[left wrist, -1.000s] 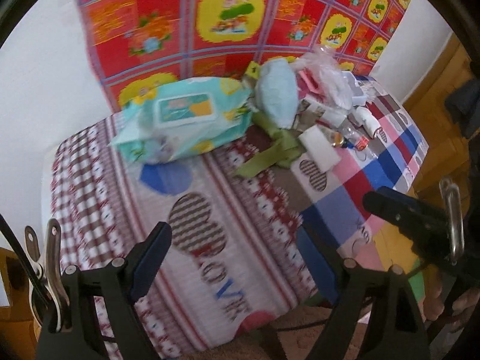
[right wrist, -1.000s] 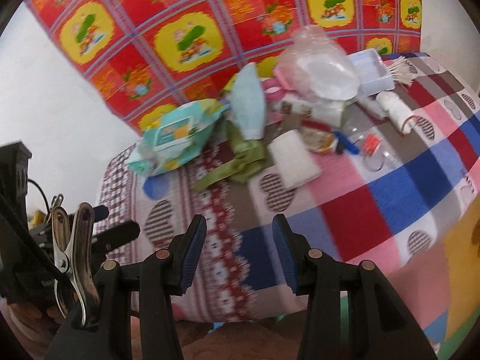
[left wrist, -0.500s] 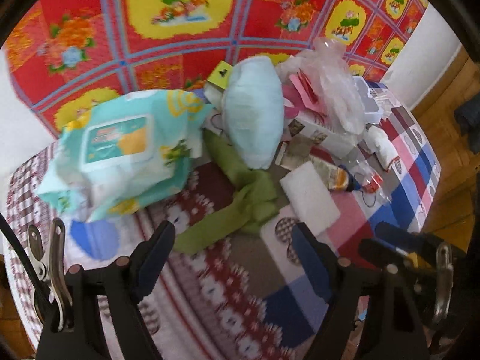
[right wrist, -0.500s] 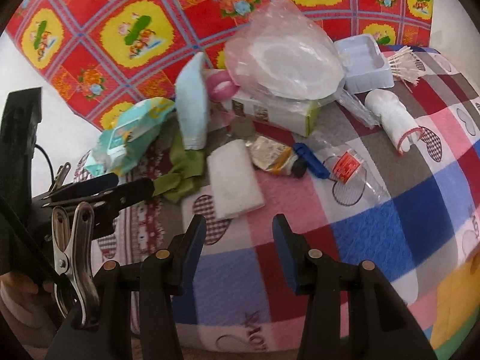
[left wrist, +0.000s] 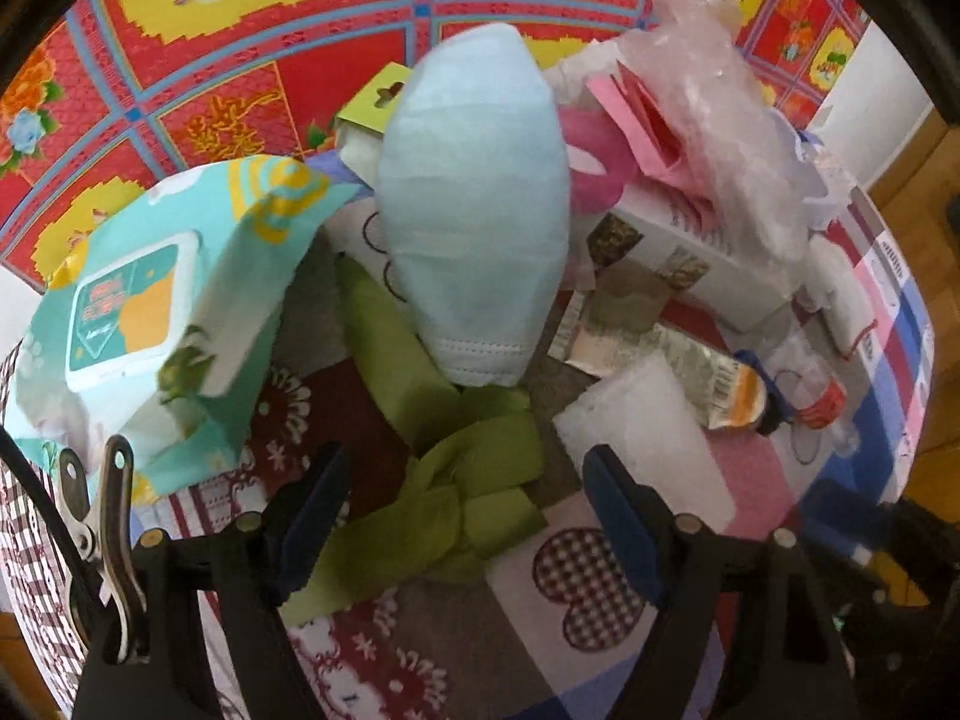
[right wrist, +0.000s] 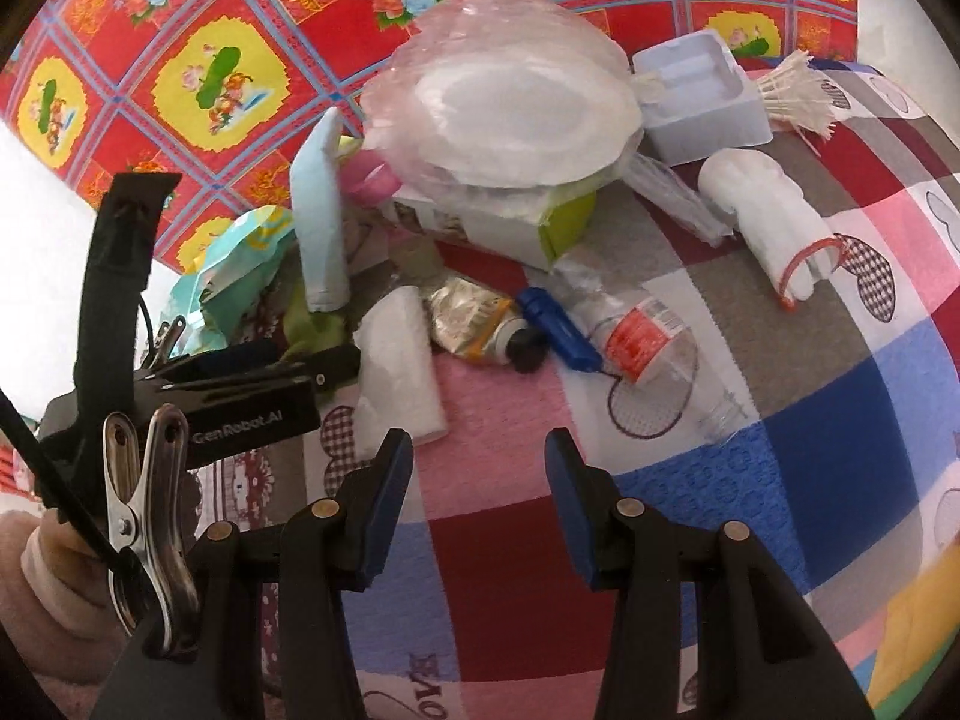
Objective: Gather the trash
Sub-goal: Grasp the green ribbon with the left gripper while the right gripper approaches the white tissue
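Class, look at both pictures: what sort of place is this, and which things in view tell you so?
Probably a room in a home: a small table under a patchwork heart-print cloth, a red floral sheet hung behind, and household litter like a wet-wipes pack and crushed bottle.

I'm looking at a home: a heart-patterned patchwork blanket [right wrist: 810, 438], a red floral cloth [left wrist: 240, 60] behind, wooden flooring [left wrist: 936, 192] and household litter.

Bare blanket [right wrist: 492, 540] before trash pile [right wrist: 498, 138]
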